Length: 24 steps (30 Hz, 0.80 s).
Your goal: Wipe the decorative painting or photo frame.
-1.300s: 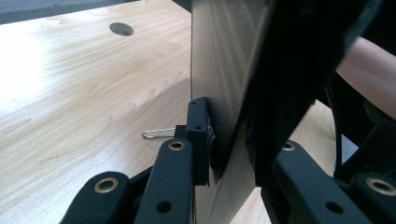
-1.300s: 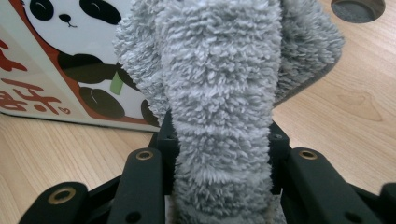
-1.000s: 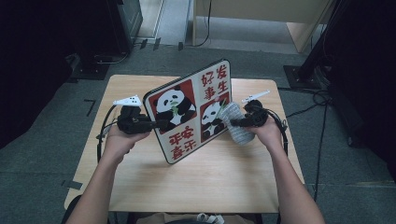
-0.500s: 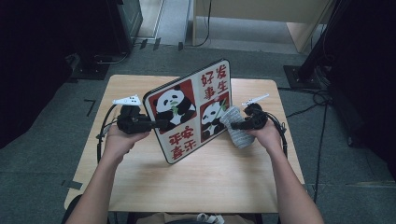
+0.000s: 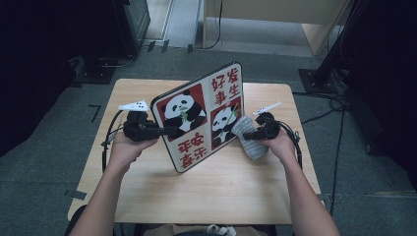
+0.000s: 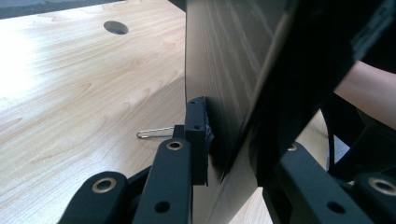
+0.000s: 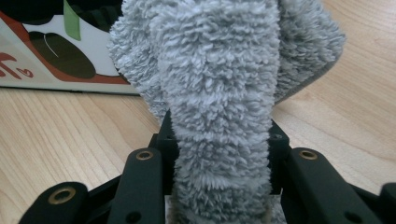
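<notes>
At the centre of the high view we held the panda board (image 5: 201,118) tilted on edge over the wooden table (image 5: 231,191), our left gripper (image 5: 167,131) clenched on its left edge. Our right gripper (image 5: 247,134) grasped a grey fluffy cloth (image 5: 248,140) against the board's right side.

I see the tilted panda-printed board (image 5: 201,118) standing as a wall between my hand-held grippers, blocking any straight crossing. The light wooden table (image 5: 211,191) lies bare nearer me; a small wire clip (image 6: 154,133) lies behind the board.
</notes>
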### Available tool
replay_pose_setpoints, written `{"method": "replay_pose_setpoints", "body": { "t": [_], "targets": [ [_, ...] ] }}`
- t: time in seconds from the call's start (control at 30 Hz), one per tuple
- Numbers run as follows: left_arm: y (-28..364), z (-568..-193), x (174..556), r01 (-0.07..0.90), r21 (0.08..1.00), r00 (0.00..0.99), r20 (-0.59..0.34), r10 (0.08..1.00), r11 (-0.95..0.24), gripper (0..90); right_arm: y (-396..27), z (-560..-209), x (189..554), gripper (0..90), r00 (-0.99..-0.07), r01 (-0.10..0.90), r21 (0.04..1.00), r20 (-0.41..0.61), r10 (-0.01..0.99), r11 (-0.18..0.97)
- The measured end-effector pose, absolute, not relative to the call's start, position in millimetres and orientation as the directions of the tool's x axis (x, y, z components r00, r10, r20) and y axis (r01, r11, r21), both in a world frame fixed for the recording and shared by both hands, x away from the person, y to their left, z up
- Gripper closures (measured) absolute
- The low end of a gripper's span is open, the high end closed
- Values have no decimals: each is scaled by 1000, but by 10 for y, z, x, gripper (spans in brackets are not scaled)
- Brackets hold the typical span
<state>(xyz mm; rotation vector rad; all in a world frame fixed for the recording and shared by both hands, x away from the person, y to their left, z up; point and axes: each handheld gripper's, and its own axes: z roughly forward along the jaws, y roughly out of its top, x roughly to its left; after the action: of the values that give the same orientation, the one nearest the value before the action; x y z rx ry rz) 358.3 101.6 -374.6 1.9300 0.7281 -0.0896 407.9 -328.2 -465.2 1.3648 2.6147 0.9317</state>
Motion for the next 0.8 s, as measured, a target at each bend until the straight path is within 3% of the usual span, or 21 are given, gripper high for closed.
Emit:
{"method": "replay_pose_setpoints", "body": {
  "t": [0.43,0.8],
  "targets": [
    [1010,-3742,3576,520,803,814,-363,453,-292,774,-3331,-4643,4050,634,-600,743,528,251,760,412],
    [1010,-3743,3580,527,799,810,-370,454,-288,772,-3364,-4334,4010,650,-596,725,581,258,760,371]
  ]
}}
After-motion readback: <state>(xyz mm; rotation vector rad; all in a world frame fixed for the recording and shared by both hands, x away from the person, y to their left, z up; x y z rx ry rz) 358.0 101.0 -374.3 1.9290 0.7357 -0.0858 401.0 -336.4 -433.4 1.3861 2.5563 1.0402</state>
